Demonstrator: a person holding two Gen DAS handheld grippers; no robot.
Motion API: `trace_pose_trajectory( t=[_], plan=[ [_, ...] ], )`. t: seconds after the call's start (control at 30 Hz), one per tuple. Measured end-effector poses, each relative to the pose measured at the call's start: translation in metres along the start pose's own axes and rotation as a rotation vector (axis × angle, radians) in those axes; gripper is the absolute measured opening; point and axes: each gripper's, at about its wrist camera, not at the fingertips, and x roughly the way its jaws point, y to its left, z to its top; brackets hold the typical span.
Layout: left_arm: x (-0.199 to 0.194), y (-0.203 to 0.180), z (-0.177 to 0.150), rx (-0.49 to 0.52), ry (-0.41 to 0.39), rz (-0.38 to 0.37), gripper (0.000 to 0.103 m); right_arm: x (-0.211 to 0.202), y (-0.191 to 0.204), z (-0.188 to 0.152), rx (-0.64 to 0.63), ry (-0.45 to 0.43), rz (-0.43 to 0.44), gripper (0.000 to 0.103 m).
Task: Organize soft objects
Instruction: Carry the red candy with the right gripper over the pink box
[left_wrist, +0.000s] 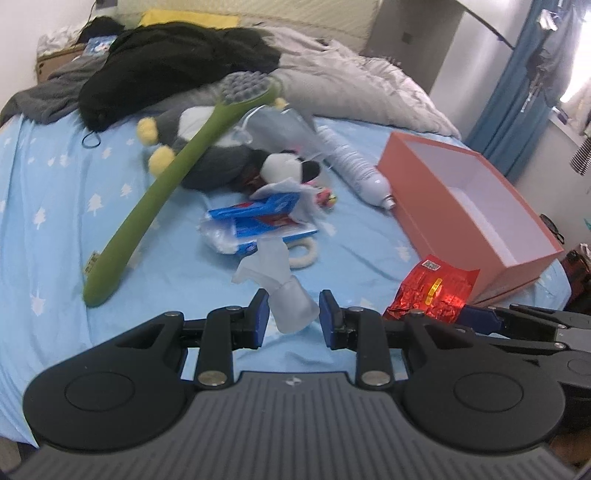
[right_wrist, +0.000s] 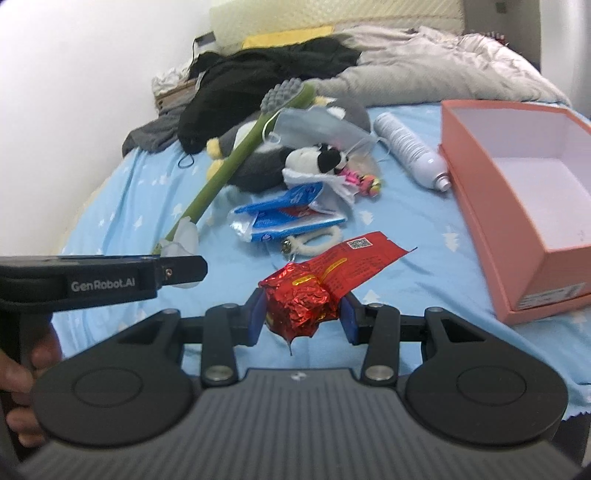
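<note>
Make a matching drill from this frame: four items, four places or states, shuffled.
Items:
1. red foil pack
2. pink box
3. white bottle
4. green brush

Places or states:
A. open, nothing visible inside
B. lying on the sheet just left of the box
C. between the right gripper's fingers
D. leaning across the grey plush

Pairs: 1-C, 2-A, 3-B, 4-D
</note>
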Motion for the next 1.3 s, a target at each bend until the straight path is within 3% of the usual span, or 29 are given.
trace_pose_trajectory(
  t=[0.33, 0.8, 1.1, 1.3],
  plan=[
    [-0.024, -0.039, 0.025, 0.060, -0.075, -0.066, 0.034, -0.044, -0.023, 0.017, 0.023, -0.141, -0.056, 0.045],
    [-0.028, -0.116, 0.109, 0.181, -0.175, -0.187, 0.034, -0.105, -0.083, 0.087, 0.028, -0.364, -0.177, 0.045],
    [0.012, -0.181, 0.144, 0.261, -0.138, -0.250, 0.034, -0.111, -0.139, 0.106, 0.097, -0.365, -0.258, 0.045],
    [0.069, -0.224, 0.152, 0.310, -0.051, -0.289, 0.034, -0.095, -0.183, 0.103, 0.176, -0.303, -0.299, 0.045]
  ],
)
